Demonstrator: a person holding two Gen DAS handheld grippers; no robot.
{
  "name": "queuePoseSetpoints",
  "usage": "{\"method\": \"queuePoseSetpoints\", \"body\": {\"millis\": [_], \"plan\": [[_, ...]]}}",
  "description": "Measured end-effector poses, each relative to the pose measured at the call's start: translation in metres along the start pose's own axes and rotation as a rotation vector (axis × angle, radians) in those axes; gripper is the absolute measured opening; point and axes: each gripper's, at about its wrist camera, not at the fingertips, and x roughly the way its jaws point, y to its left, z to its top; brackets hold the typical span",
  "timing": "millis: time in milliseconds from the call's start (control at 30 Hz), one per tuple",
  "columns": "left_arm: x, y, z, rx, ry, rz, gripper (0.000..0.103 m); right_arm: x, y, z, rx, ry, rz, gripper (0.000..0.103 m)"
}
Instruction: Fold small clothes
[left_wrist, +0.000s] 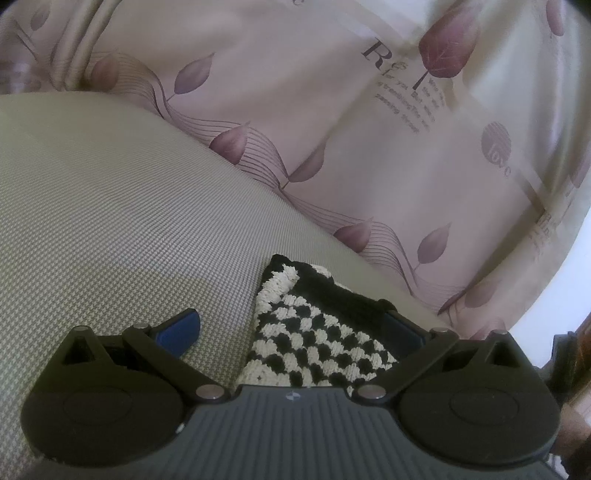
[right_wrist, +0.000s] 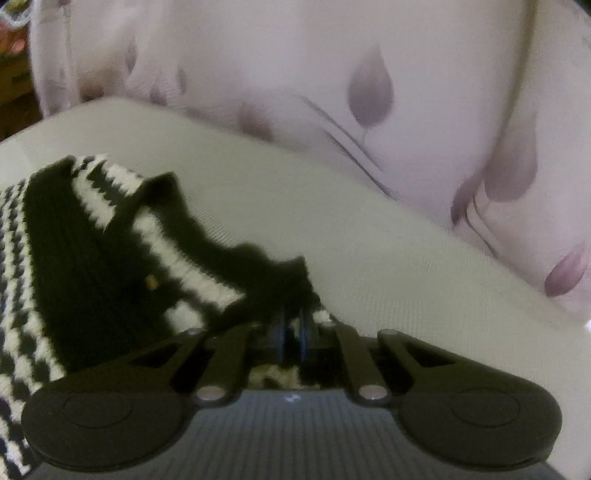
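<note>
While my right tool (right_wrist: 291, 338) pinches the black edge of the checked knit garment (right_wrist: 92, 258), my left tool (left_wrist: 291, 332) stands wide apart, the garment's corner (left_wrist: 314, 332) lying between its fingers on the grey woven cushion (left_wrist: 110, 221). I judge the left should close on that corner first, then both lift evenly to keep the fold square.

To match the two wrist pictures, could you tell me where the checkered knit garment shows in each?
Left wrist: checkered knit garment low centre, between the open left gripper fingers.
Right wrist: garment at left, edge pinched by the right gripper.
Shared landmark: leaf-print fabric behind.
</note>
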Motion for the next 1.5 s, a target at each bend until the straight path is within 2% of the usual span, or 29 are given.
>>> {"method": "queuePoseSetpoints", "body": {"millis": [33, 67, 200, 233, 267, 300, 333, 367, 433, 533, 600, 667, 767, 833, 867, 933, 1000, 1033, 1067, 1133, 1233, 1267, 1300, 1333, 1433, 1500], "plan": [[0.0, 0.0, 0.0, 0.001, -0.002, -0.001, 0.103, 0.003, -0.01, 0.005, 0.105, 0.016, 0.014, 0.007], [0.0, 0.0, 0.0, 0.001, -0.002, -0.001, 0.103, 0.0, -0.011, 0.006, 0.163, -0.004, 0.007, 0.007], [0.001, -0.002, 0.0, 0.013, 0.002, 0.003, 0.103, -0.01, 0.006, 0.01, 0.137, -0.127, 0.005, 0.01], [0.002, -0.003, 0.0, 0.016, 0.004, 0.004, 0.103, -0.001, 0.012, 0.01, 0.128, -0.104, -0.004, 0.01], [0.002, -0.003, 0.0, 0.015, 0.003, 0.004, 0.103, 0.022, 0.017, 0.011, 0.106, -0.03, -0.018, 0.009], [0.002, -0.002, 0.001, 0.011, 0.003, 0.002, 0.103, 0.035, 0.02, 0.007, 0.094, 0.005, -0.026, 0.01], [0.002, -0.001, 0.001, 0.004, 0.004, -0.001, 0.103, 0.032, 0.019, 0.007, 0.111, -0.029, -0.031, 0.01], [0.002, 0.0, 0.001, -0.003, 0.003, -0.004, 0.103, 0.033, 0.021, 0.011, 0.142, -0.02, -0.036, 0.011], [0.002, 0.002, 0.002, -0.013, -0.003, -0.009, 0.103, 0.006, 0.025, 0.007, 0.205, -0.143, -0.047, 0.011], [0.002, 0.006, 0.004, -0.02, 0.021, -0.051, 0.103, -0.048, 0.041, -0.023, 0.257, -0.29, 0.022, 0.013], [0.004, 0.009, 0.011, -0.026, 0.069, -0.068, 0.103, -0.071, 0.059, -0.051, 0.256, -0.328, 0.046, 0.019], [0.008, 0.01, 0.02, -0.006, 0.135, -0.091, 0.102, -0.087, 0.07, -0.089, 0.25, -0.317, 0.046, 0.03], [0.019, 0.013, 0.042, 0.074, 0.238, -0.11, 0.102, -0.112, 0.089, -0.133, 0.255, -0.304, 0.03, 0.031], [0.033, 0.018, 0.056, 0.104, 0.308, -0.114, 0.102, -0.142, 0.089, -0.15, 0.278, -0.314, 0.031, 0.031], [0.04, 0.022, 0.062, 0.104, 0.325, -0.123, 0.102, -0.144, 0.09, -0.157, 0.298, -0.322, 0.041, 0.031], [0.054, 0.03, 0.071, 0.096, 0.371, -0.193, 0.102, -0.166, 0.093, -0.154, 0.312, -0.358, 0.048, 0.032], [0.066, 0.031, 0.075, 0.135, 0.436, -0.269, 0.102, -0.171, 0.092, -0.153, 0.343, -0.39, 0.067, 0.044], [0.07, 0.029, 0.075, 0.167, 0.46, -0.298, 0.102, -0.169, 0.091, -0.154, 0.355, -0.38, 0.062, 0.054], [0.074, 0.026, 0.075, 0.204, 0.478, -0.32, 0.102, -0.169, 0.09, -0.155, 0.367, -0.38, 0.051, 0.058], [0.079, 0.021, 0.073, 0.238, 0.505, -0.361, 0.101, -0.17, 0.086, -0.157, 0.388, -0.393, 0.065, 0.058], [0.084, 0.023, 0.067, 0.188, 0.517, -0.442, 0.098, -0.171, 0.083, -0.159, 0.411, -0.407, 0.061, 0.063], [0.082, 0.02, 0.065, 0.214, 0.498, -0.438, 0.091, -0.171, 0.082, -0.159, 0.413, -0.408, 0.063, 0.067], [0.081, 0.019, 0.062, 0.24, 0.489, -0.425, 0.049, -0.172, 0.082, -0.159, 0.412, -0.409, 0.061, 0.069], [0.082, 0.019, 0.057, 0.256, 0.489, -0.385, 0.021, -0.171, 0.083, -0.157, 0.407, -0.409, 0.057, 0.071], [0.079, 0.011, 0.055, 0.222, 0.445, -0.331, 0.021, -0.174, 0.085, -0.158, 0.389, -0.417, 0.055, 0.077], [0.072, -0.008, 0.05, 0.246, 0.435, -0.282, 0.021, -0.177, 0.084, -0.159, 0.396, -0.423, 0.055, 0.08]]}}
